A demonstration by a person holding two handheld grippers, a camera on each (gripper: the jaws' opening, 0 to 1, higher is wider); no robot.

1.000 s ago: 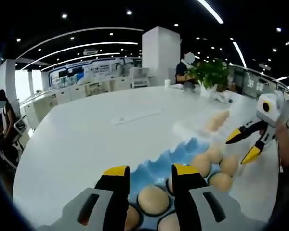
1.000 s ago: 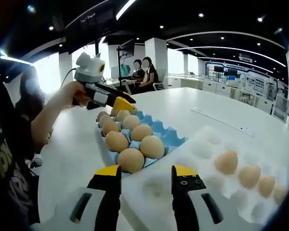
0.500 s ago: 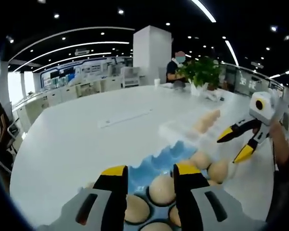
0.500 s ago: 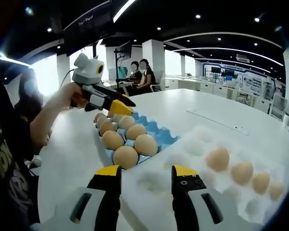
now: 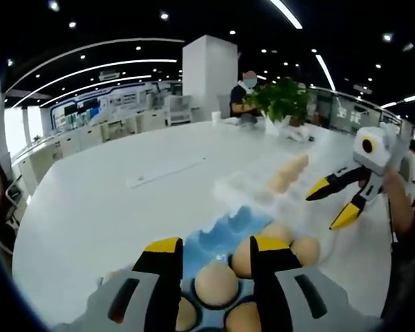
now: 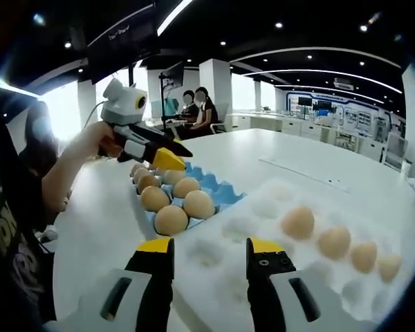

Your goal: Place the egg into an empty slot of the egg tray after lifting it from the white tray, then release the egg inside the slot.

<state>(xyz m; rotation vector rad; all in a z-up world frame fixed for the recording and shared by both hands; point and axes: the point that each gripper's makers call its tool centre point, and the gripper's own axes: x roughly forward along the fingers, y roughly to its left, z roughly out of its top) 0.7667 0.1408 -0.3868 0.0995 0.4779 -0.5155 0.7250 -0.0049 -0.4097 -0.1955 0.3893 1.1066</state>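
— What changed on my right gripper view?
— Since a second ago the white tray (image 6: pixel 263 228) has slid further under my right gripper (image 6: pixel 211 257); four eggs (image 6: pixel 298 223) sit at centre right. My fingers are spread, holding nothing.
— And the blue egg tray (image 6: pixel 211 192)?
— Left of centre, I count six eggs in it, with the left gripper (image 6: pixel 171 158) over its far end.
— Left gripper view?
— My left gripper (image 5: pixel 213 257) is spread too, empty, over the egg tray at the bottom of the tabletop (image 5: pixel 97 200).
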